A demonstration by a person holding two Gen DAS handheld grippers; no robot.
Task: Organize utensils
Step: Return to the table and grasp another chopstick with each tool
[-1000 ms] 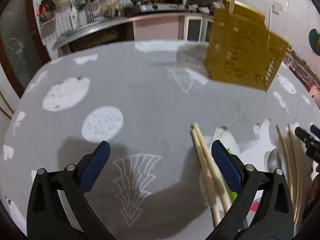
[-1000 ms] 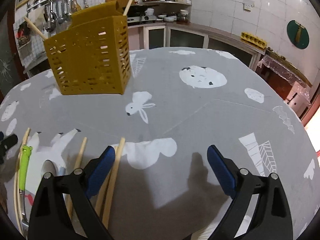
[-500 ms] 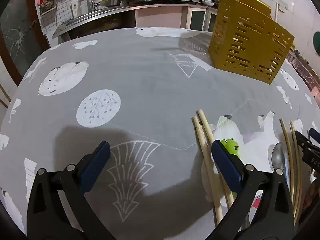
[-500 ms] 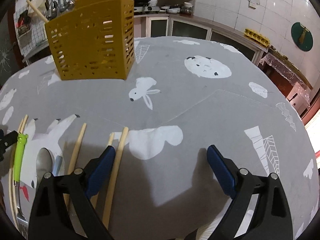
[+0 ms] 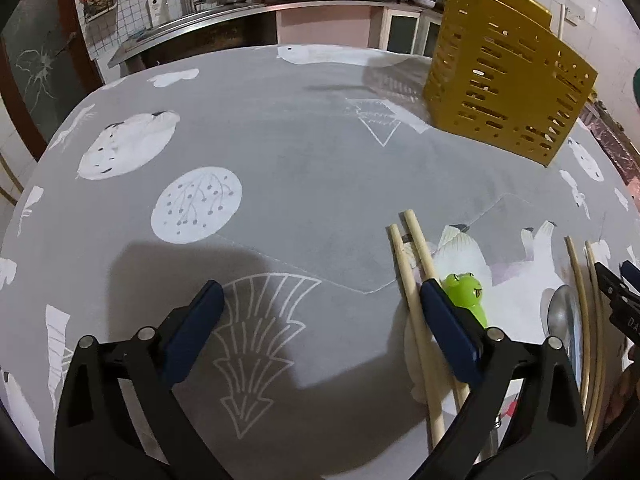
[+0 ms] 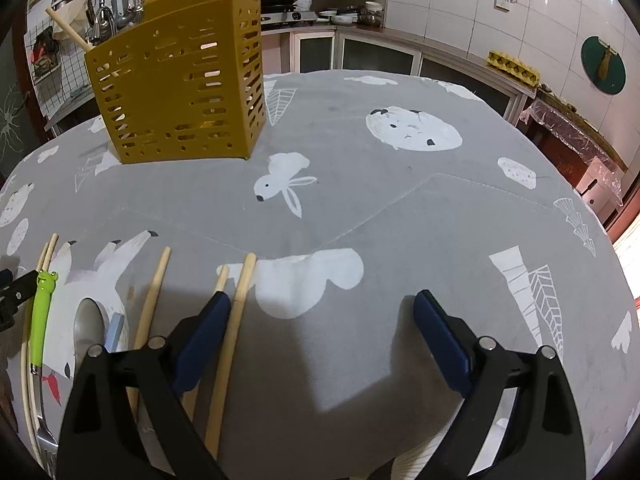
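Note:
A yellow slotted utensil holder point(image 5: 504, 92) point(image 6: 180, 92) stands upright at the far side of the table, with a few chopsticks in it. Loose utensils lie on the cloth near me: a pair of wooden chopsticks point(image 5: 412, 264), a green frog-handled fork point(image 5: 466, 290) point(image 6: 42, 308), a metal spoon point(image 5: 560, 316) point(image 6: 90, 324) and more chopsticks point(image 6: 240, 304). My left gripper point(image 5: 320, 288) hovers just left of the chopstick pair, its jaws closing with nothing between them. My right gripper point(image 6: 322, 298) is open over bare cloth; its left finger sits above the chopsticks.
The round table wears a grey cloth point(image 6: 400, 220) printed with white animals and leaves. Kitchen counters point(image 5: 248, 12), a stove and hanging tools stand behind it. A tiled wall and cabinets point(image 6: 460, 60) lie to the right.
The left view has tilted a little, and the frog-handled fork now shows beside the right finger. Both views have sharpened. The utensils and holder have not moved.

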